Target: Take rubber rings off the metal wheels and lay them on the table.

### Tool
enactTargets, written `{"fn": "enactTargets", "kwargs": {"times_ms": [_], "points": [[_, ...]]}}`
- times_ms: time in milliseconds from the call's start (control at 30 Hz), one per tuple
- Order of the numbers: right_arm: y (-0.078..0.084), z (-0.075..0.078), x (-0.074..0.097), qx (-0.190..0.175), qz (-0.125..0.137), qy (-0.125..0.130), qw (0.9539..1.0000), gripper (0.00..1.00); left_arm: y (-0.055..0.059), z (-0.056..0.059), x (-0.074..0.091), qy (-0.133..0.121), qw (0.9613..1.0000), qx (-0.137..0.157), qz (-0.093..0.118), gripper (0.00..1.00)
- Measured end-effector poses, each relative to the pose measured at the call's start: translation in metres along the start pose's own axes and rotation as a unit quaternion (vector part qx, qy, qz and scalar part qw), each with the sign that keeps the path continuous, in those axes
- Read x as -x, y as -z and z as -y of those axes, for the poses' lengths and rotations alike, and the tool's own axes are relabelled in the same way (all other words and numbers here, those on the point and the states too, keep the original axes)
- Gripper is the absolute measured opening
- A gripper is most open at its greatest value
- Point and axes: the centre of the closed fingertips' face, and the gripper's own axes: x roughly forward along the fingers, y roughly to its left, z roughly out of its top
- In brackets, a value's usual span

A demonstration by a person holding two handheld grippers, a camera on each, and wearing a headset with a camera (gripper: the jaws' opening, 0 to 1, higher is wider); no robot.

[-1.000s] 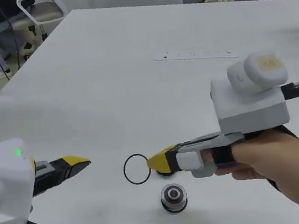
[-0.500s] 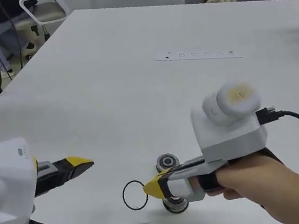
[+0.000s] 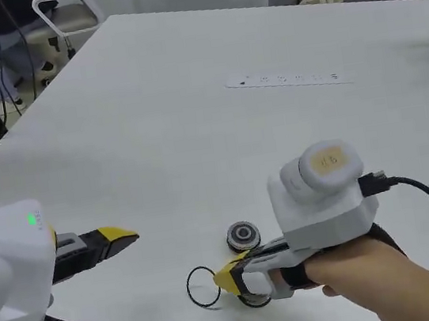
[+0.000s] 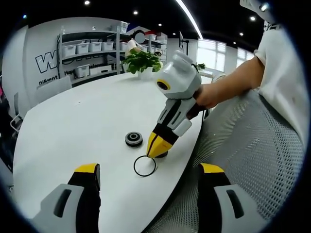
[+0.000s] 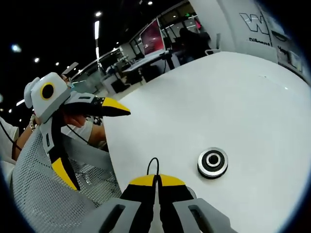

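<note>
Right gripper (image 3: 229,278) has slid toward me from the far metal wheel (image 3: 243,235) onto the nearer wheel (image 3: 257,301), bringing the rubber ring (image 3: 203,287) along. Its fingers are pressed together on the ring's edge, and the ring hangs low at the desk (image 3: 192,116), beside both wheels. The left gripper (image 3: 165,289) waits spread wide, empty. I judge the ring light, thin and floppy, best pinched on its cord. Wall lettering (image 4: 46,62) starts with a big W; the rest I can't read.
</note>
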Motion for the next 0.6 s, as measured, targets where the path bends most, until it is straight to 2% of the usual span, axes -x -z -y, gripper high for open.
{"fn": "enactTargets", "kwargs": {"times_ms": [267,433,600], "points": [[-0.002,0.005,0.000,0.035,0.003,0.016,0.9993,0.09,0.000,0.000,0.000,0.000,1.0000,0.001,0.002,0.77],[-0.004,0.006,0.003,0.025,0.007,0.013,0.9996,0.09,0.000,-0.001,0.000,-0.001,1.0000,0.001,0.002,0.76],[-0.012,0.007,0.012,0.010,0.026,0.005,0.9996,0.10,0.000,0.000,0.000,0.001,1.0000,-0.001,0.000,0.76]]}}
